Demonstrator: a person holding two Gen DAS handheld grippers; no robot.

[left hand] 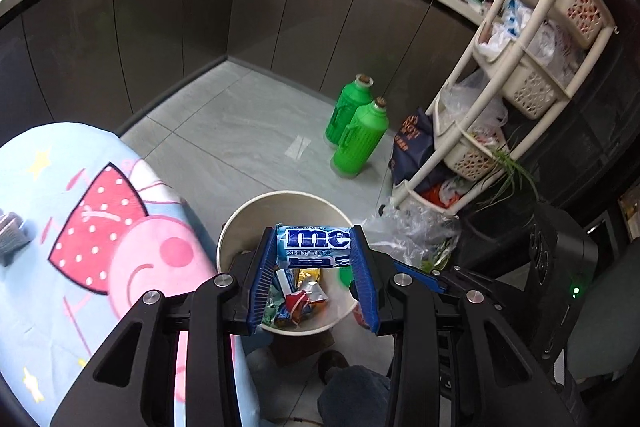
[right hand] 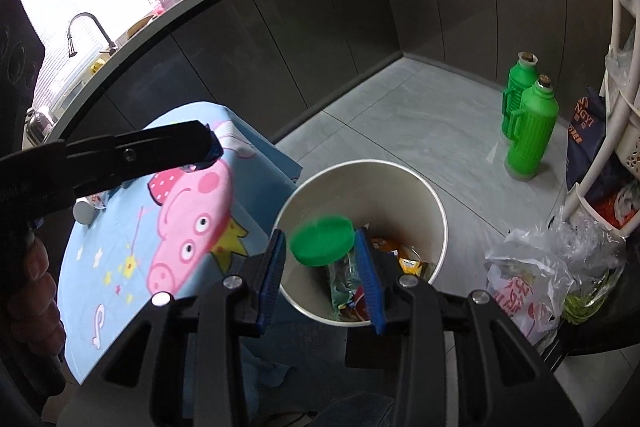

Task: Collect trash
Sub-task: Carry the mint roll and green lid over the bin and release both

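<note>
Left wrist view: the left gripper [left hand: 313, 259] pinches a blue-and-white candy wrapper [left hand: 314, 246] above the round cream paper bin [left hand: 240, 223]. The right gripper [right hand: 322, 259] holds a green plastic cap [right hand: 322, 239], seemingly loosely, between its jaws. Next: spread both jaws to drop them.

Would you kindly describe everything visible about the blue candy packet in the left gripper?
The candy packet is a small oblong pack of glossy wrapping, blue and white, with large white letters and smaller Chinese print below. It lies level across the tips of the left gripper, whose blue ribbed fingers press on its two ends. It hangs above the open bin, touching nothing else.
</note>
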